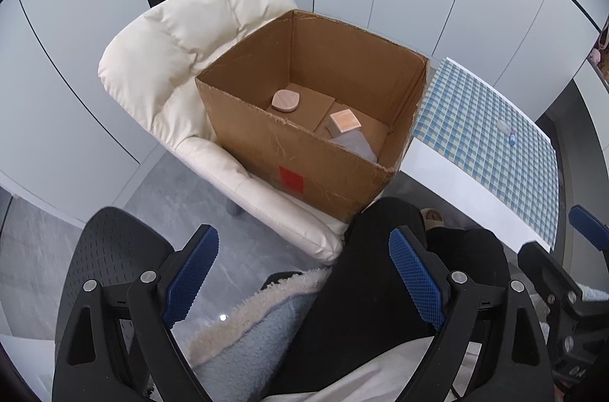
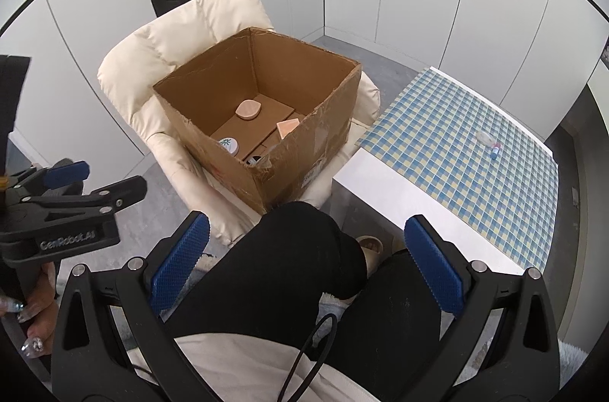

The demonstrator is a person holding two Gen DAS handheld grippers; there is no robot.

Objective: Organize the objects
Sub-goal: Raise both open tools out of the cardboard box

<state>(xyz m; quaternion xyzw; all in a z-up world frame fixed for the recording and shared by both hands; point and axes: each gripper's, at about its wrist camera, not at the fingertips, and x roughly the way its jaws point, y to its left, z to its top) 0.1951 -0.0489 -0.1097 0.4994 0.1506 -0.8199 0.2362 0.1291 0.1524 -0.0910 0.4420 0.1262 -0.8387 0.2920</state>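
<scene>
Left of frame, the left gripper point(image 1: 302, 272) hangs wide apart with nothing between its pads, only the person's dark-clad lap below. Centre frame, the cardboard box point(image 2: 304, 150) sits on the cream armchair point(image 2: 152, 59), already holding a pink rounded piece point(image 2: 247, 109), a pink square block point(image 2: 287, 128) and a small white jar point(image 2: 228, 145). Right of frame, one small bottle point(image 2: 494, 150) lies alone on the checked table point(image 2: 456, 211). The right gripper point(image 2: 306, 267) is spread and empty too. Nearly done, I'd say: that bottle looks like what's left.
</scene>
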